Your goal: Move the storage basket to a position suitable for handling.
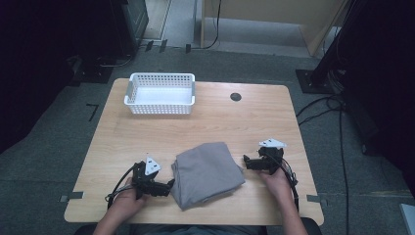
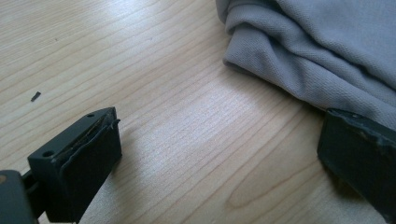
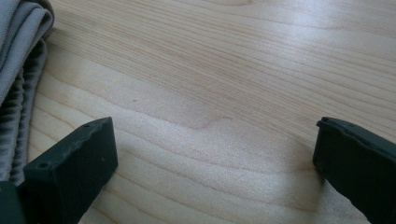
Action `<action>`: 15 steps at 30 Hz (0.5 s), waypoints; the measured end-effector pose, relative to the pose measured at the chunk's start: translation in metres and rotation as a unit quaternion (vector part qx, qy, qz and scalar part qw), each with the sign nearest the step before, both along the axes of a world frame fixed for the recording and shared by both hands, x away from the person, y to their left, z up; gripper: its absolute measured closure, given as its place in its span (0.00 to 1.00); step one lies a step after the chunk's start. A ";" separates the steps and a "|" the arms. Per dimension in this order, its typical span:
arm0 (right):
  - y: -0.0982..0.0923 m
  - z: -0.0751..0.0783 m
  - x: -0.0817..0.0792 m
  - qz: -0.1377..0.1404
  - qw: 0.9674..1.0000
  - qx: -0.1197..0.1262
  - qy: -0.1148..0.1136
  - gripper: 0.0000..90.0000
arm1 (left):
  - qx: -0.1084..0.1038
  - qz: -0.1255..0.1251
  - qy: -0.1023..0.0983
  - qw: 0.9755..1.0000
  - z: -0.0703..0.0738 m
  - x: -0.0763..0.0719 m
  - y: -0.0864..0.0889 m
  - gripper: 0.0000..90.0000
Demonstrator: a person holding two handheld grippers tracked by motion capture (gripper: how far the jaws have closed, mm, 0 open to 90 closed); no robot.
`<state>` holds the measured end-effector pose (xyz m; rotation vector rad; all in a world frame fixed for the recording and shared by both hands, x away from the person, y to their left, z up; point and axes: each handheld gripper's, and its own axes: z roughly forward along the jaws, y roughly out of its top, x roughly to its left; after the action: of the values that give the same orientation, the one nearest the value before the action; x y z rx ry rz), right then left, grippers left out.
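The left tool [image 1: 164, 186] sits at the lower left of the high view, jaws spread wide and gripping nothing, just beside the lower left edge of the folded grey cloth [image 1: 206, 174]. In the left gripper view one jaw lies against the cloth's [image 2: 322, 51] rolled hem while the other rests over bare wood. My worry: closing from here would likely pinch only the top fold, so the layers could slide apart and the neat fold come undone.

The cloth lies in the lower middle of the wooden worktop [image 1: 244, 122]. The right tool [image 1: 247, 162], lower right of centre, is also spread and empty, close to the cloth's right edge; a lopsided lift by one side could drag the bundle.

The white perforated basket [image 1: 160, 93] stands at the upper left, well apart, empty. A dark round grommet [image 1: 236, 96] sits upper middle. Nothing blocks the path between cloth and basket.
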<state>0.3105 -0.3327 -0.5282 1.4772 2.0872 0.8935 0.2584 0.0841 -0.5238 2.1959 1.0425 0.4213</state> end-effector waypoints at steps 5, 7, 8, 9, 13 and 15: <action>0.000 0.000 0.000 0.000 1.000 0.000 0.000 0.00 | 0.000 0.000 0.000 1.000 0.000 0.000 0.000 0.00; 0.000 0.000 0.000 0.000 1.000 0.000 0.000 0.00 | 0.000 0.000 0.000 1.000 0.000 0.000 0.000 0.00; 0.000 0.000 0.000 -0.001 1.000 0.000 0.000 0.00 | 0.000 0.000 0.000 1.000 0.000 0.000 0.000 0.00; 0.001 0.000 0.000 -0.002 1.000 0.000 0.000 0.00 | 0.000 0.000 0.000 1.000 0.000 0.000 0.000 0.00; 0.001 0.000 0.000 0.005 1.000 0.001 0.000 0.00 | 0.000 0.000 0.000 1.000 0.000 0.000 0.000 0.00; 0.001 0.000 0.000 0.015 1.000 0.000 0.000 0.00 | -0.001 0.000 -0.001 1.000 0.000 0.000 0.000 0.00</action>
<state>0.3105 -0.3314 -0.5282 1.4497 2.1149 0.9049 0.2585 0.0840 -0.5239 2.1939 1.0422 0.4222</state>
